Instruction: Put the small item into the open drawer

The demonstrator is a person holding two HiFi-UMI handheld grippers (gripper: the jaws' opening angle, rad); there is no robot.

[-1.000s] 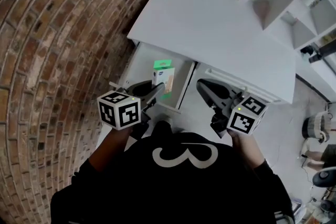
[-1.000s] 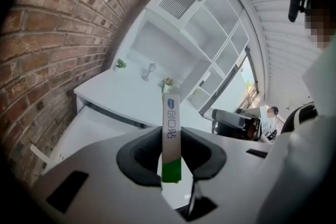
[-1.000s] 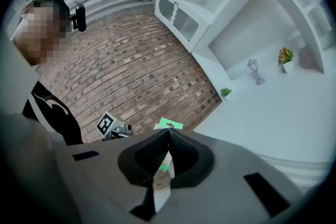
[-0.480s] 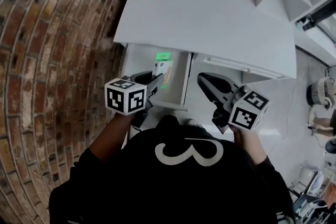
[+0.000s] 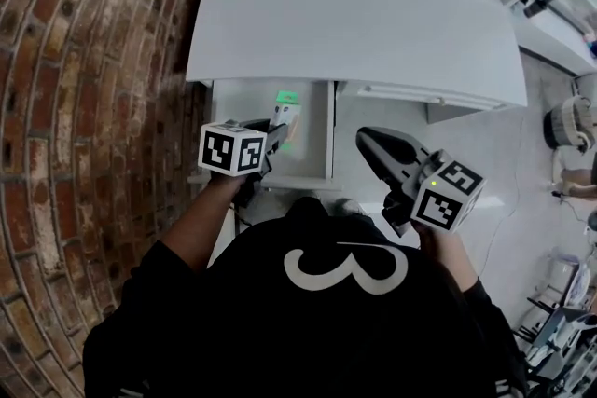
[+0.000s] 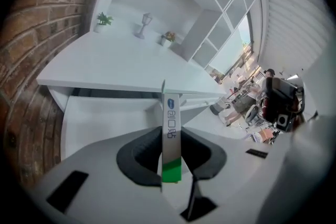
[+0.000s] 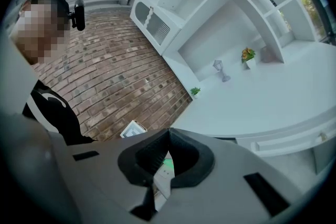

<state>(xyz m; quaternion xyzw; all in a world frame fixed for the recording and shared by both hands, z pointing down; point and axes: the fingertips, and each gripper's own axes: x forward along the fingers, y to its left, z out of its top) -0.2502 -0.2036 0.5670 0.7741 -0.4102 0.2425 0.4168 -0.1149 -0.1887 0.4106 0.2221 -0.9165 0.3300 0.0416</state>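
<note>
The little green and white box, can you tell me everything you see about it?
The box is thin and flat and looks like cardboard. It is white with green patches, a small blue logo and dark print along its narrow edge. It stands upright, pinched by its flat sides between the left gripper's dark fingers, with its far end sticking out past them. In the head view it hangs over the open drawer. Nothing else seems to touch it.

White desk (image 6: 121, 63) bearing plant (image 6: 103, 20), goblet (image 6: 145, 22), flowerpot (image 6: 168, 39)
</note>
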